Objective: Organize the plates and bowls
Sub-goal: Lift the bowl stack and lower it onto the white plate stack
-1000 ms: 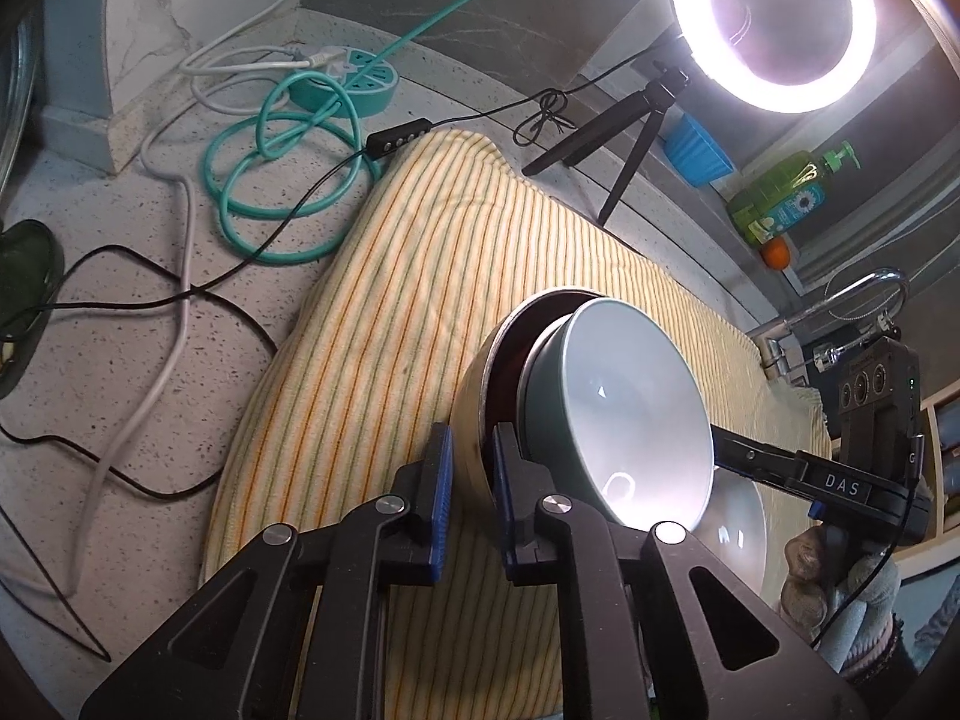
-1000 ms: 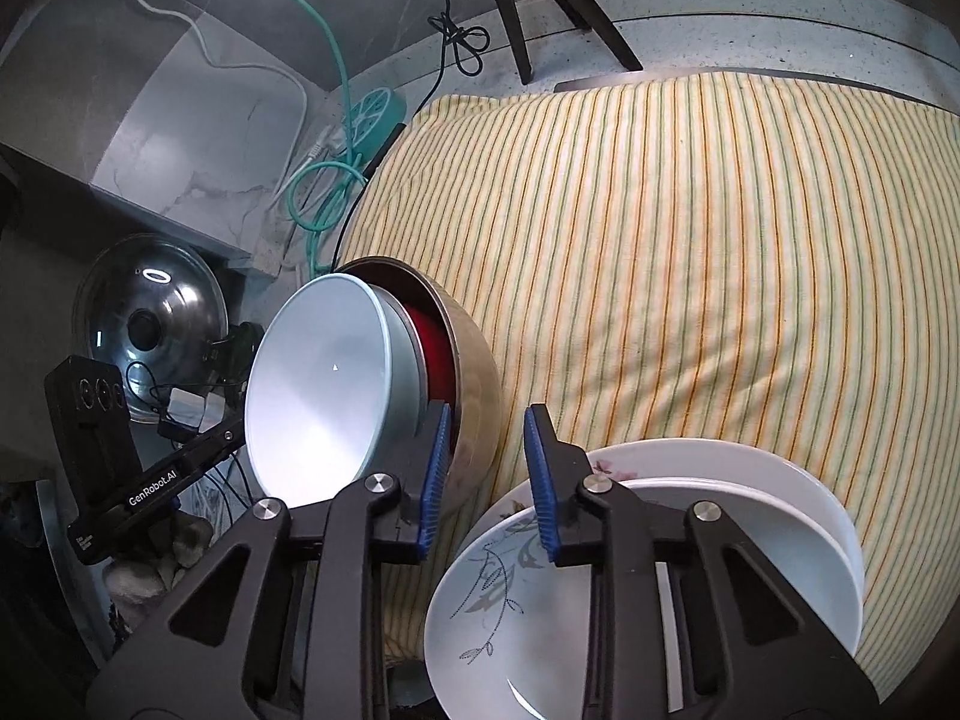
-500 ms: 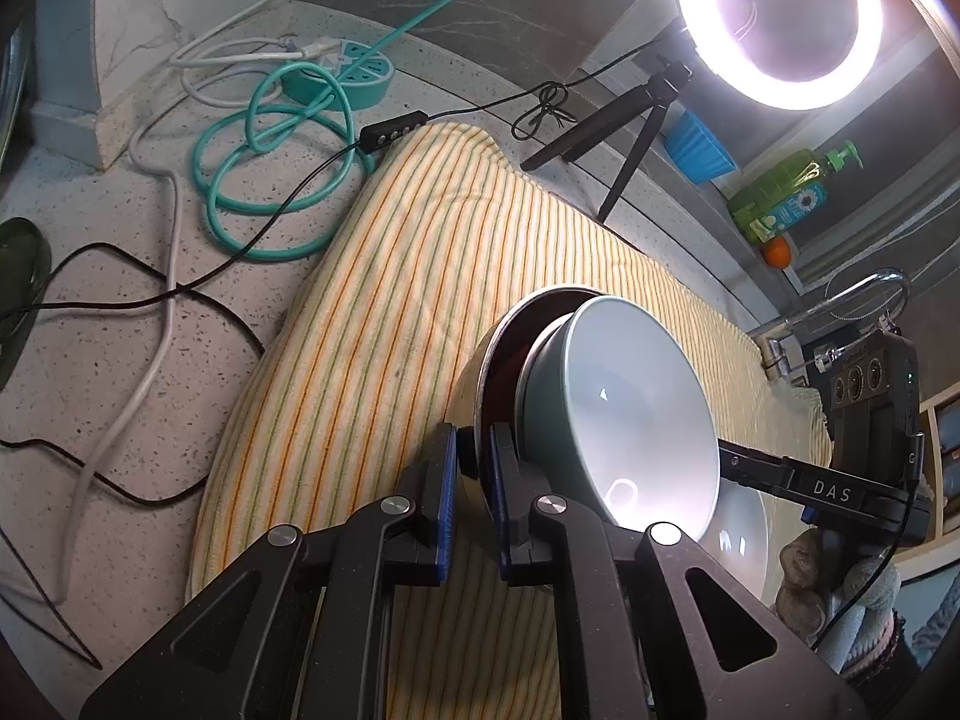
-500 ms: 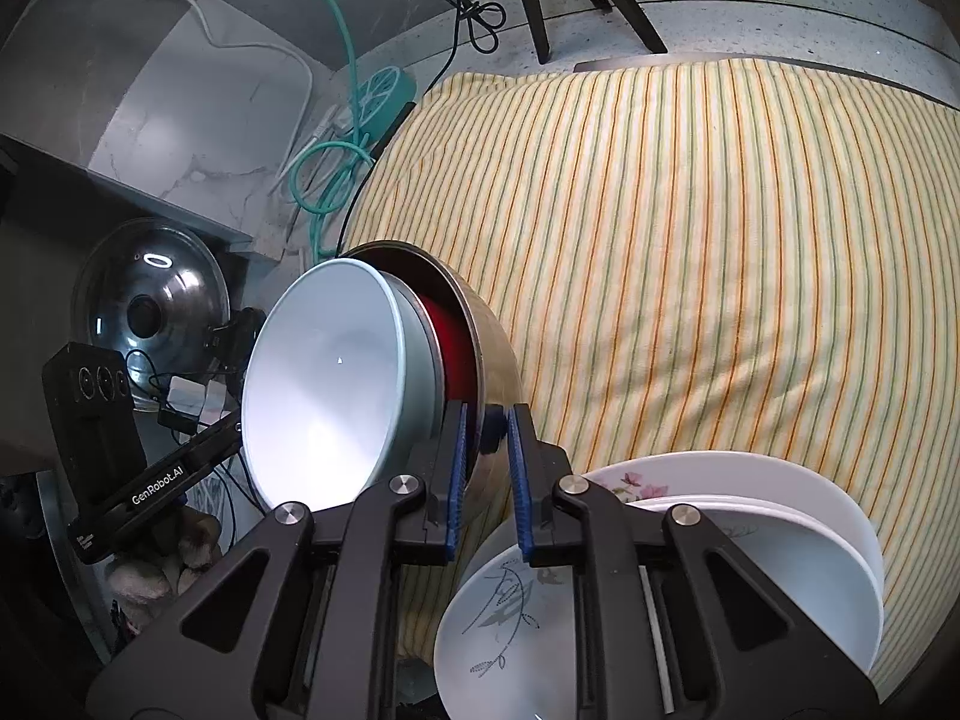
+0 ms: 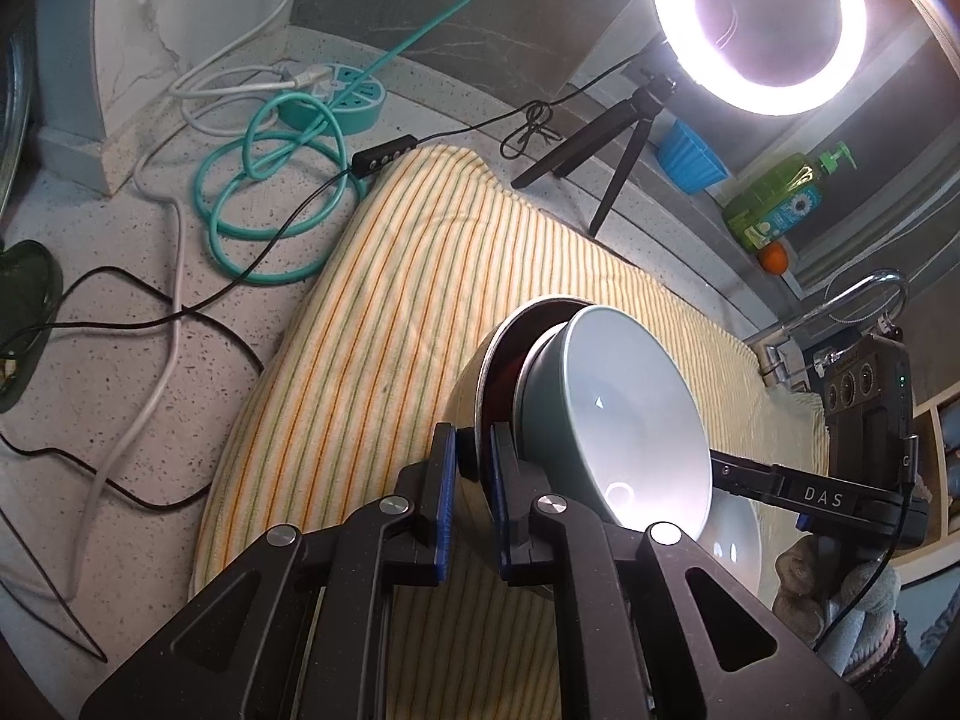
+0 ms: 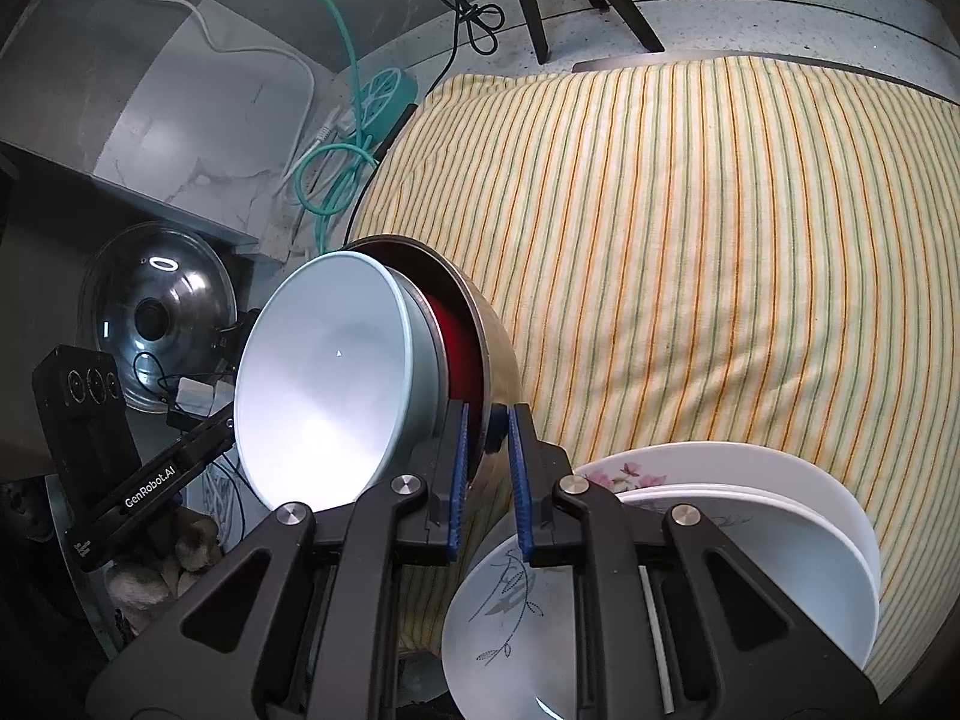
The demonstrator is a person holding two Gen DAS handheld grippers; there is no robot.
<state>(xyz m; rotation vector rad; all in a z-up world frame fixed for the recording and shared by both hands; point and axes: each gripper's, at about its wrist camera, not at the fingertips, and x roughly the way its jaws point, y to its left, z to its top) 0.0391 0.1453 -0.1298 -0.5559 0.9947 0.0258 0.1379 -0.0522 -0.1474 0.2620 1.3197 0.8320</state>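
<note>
A pale blue-grey bowl (image 5: 624,414) sits nested in a metal bowl (image 5: 480,384) with a red inside, both tilted above the striped yellow cloth (image 5: 384,324). My left gripper (image 5: 474,462) is shut on the metal bowl's rim. My right gripper (image 6: 487,438) is shut on the opposite side of the same rim (image 6: 480,330); the blue-grey bowl (image 6: 318,384) faces left there. Stacked white floral plates (image 6: 750,516) with a white bowl (image 6: 516,618) lie on the cloth beside the right gripper.
A ring light on a tripod (image 5: 756,24), a teal cable coil (image 5: 270,192) and power strip, and black and white cords lie on the speckled counter. A soap bottle (image 5: 780,192) and faucet (image 5: 840,312) are at the right. A steel lid (image 6: 156,312) stands left.
Both grippers have closed from open onto the metal bowl's rim. The nested bowls have kept about the same place and tilt.
</note>
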